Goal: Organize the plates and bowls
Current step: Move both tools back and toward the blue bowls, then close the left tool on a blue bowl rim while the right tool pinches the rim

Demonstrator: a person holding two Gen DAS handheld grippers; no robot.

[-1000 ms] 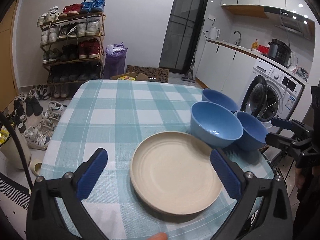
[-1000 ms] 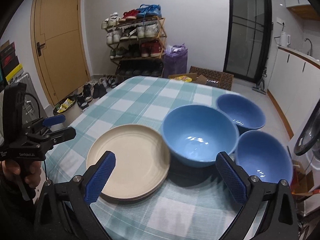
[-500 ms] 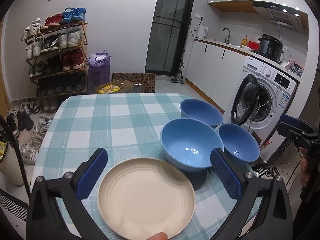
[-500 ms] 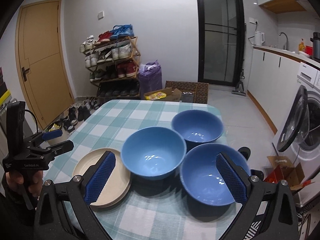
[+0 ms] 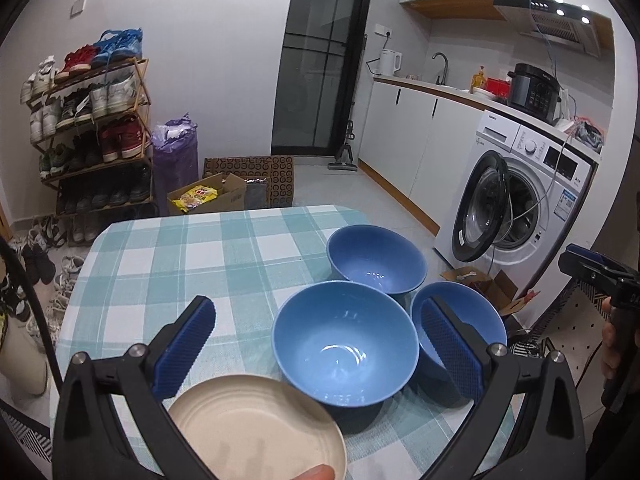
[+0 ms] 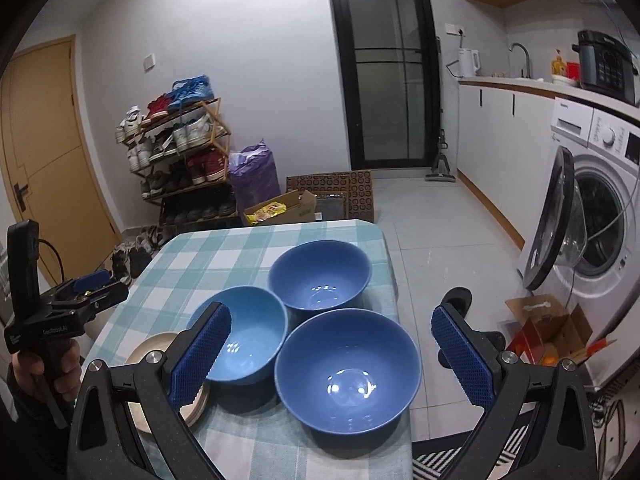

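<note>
Three blue bowls (image 6: 347, 371) close together on the checked table (image 5: 168, 256), cream plate (image 5: 256, 428) just beside them at the near edge, left gripper (image 5: 320, 344) wide apart and empty, right gripper (image 6: 331, 354) wide apart and empty

Below the left jaw, the cream plate (image 5: 256, 428) runs off the frame's bottom edge; in the right wrist view, that gripper's left jaw hides most of it, and the label on the washing machine (image 5: 532, 200) is too small to read.
</note>
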